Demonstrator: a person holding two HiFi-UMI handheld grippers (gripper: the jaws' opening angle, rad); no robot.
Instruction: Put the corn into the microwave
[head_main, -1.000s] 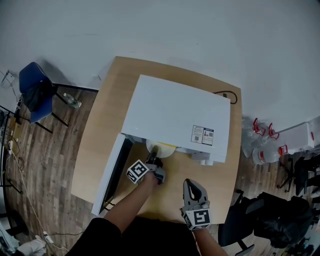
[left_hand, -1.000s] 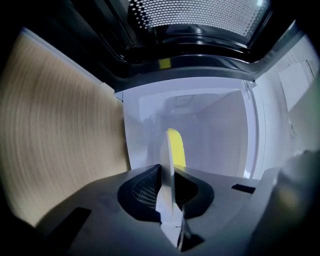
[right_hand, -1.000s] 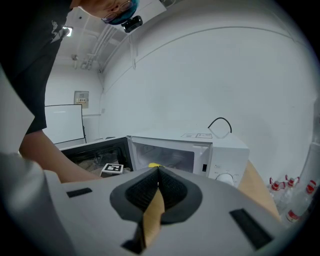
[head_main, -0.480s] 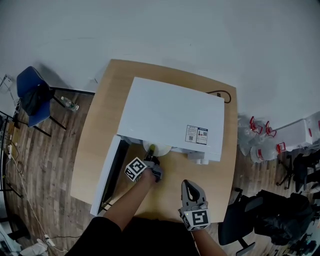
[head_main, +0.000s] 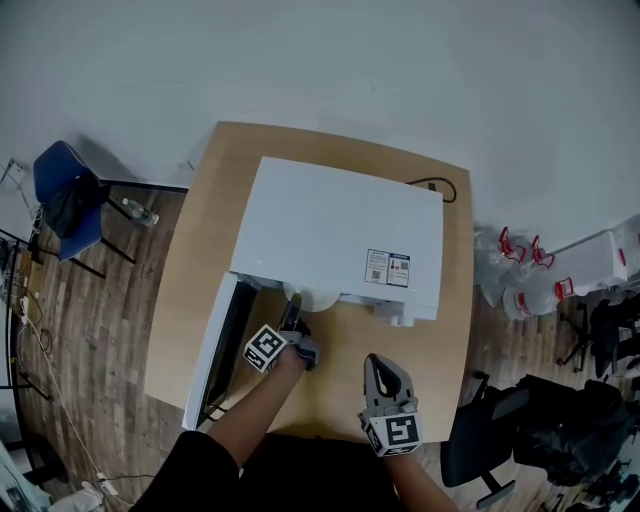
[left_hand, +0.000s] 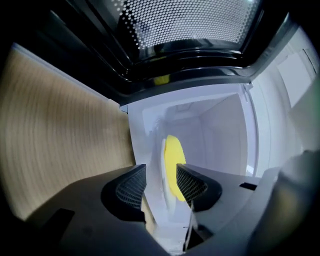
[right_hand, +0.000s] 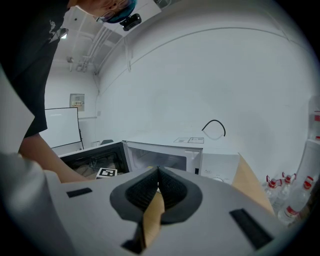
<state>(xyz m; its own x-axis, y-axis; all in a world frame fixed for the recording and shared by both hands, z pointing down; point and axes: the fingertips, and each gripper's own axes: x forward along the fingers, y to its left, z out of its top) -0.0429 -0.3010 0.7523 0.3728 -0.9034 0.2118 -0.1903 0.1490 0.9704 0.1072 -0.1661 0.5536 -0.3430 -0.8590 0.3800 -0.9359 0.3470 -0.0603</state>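
Left gripper (left_hand: 160, 169) has just been opening its jaws; they stand wide, the plate (left_hand: 162, 150) rim loose between them, the corn (left_hand: 173, 160) just ahead inside the microwave (head_main: 340, 230). Right gripper (right_hand: 158, 172) is closed, empty, behind. I should draw the left one straight back, without catching the rim.

The microwave (head_main: 340, 235) sits on the table (head_main: 200, 250), its door (head_main: 222, 345) swung out left. The corn (left_hand: 173, 165) lies inside, your left gripper (head_main: 293, 320) at the opening, your right gripper (head_main: 385, 367) nearer you.
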